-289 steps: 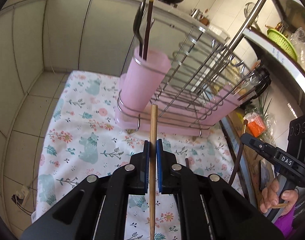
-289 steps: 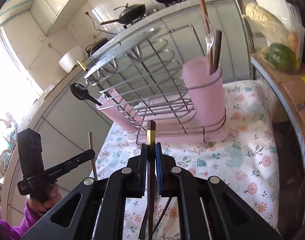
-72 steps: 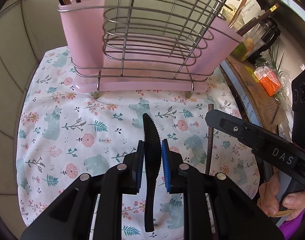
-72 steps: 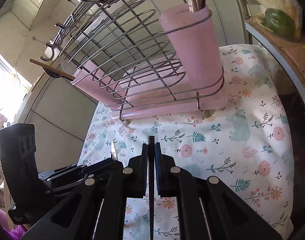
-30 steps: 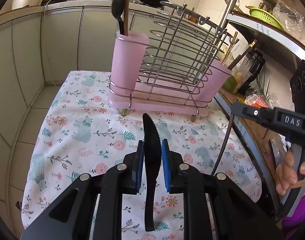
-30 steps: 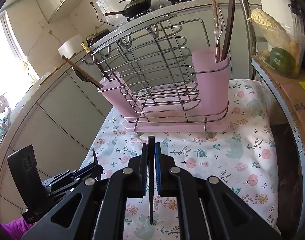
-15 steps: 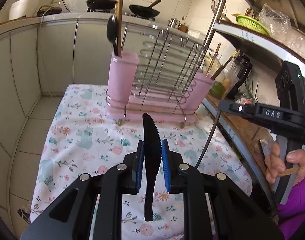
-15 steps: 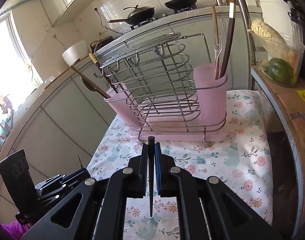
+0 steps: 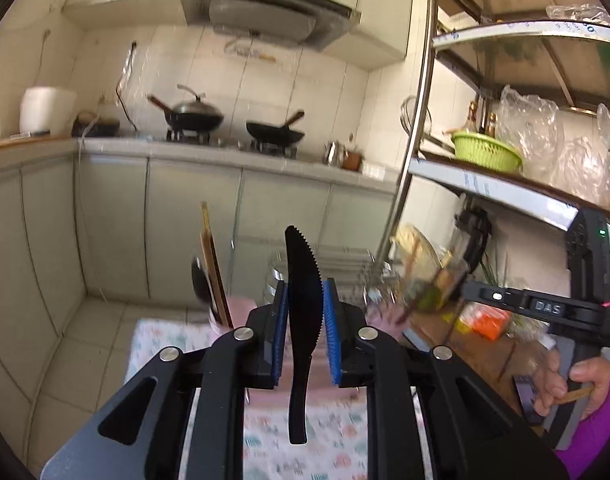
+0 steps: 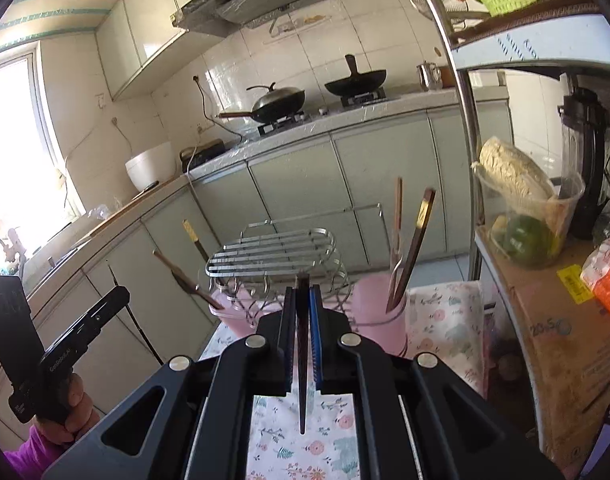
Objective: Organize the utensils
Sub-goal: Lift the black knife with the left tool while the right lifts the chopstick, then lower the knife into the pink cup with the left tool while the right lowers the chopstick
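We hold a black knife (image 9: 301, 300) clamped in the left gripper (image 9: 303, 312), and a dark chopstick (image 10: 303, 344) clamped in the right gripper (image 10: 303, 320). Both raised above the rack (image 10: 273, 256). Tip each down, lower slowly into pink cups (image 10: 379, 312).

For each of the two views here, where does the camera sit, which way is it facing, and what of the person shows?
Left wrist: rides behind the left tongs, shut on a black knife, facing the stove wall; right hand shows.
Right wrist: rides behind the right tongs, shut on a dark chopstick, facing the same wall; left hand shows.
Shared: pink rack, lidded wok.
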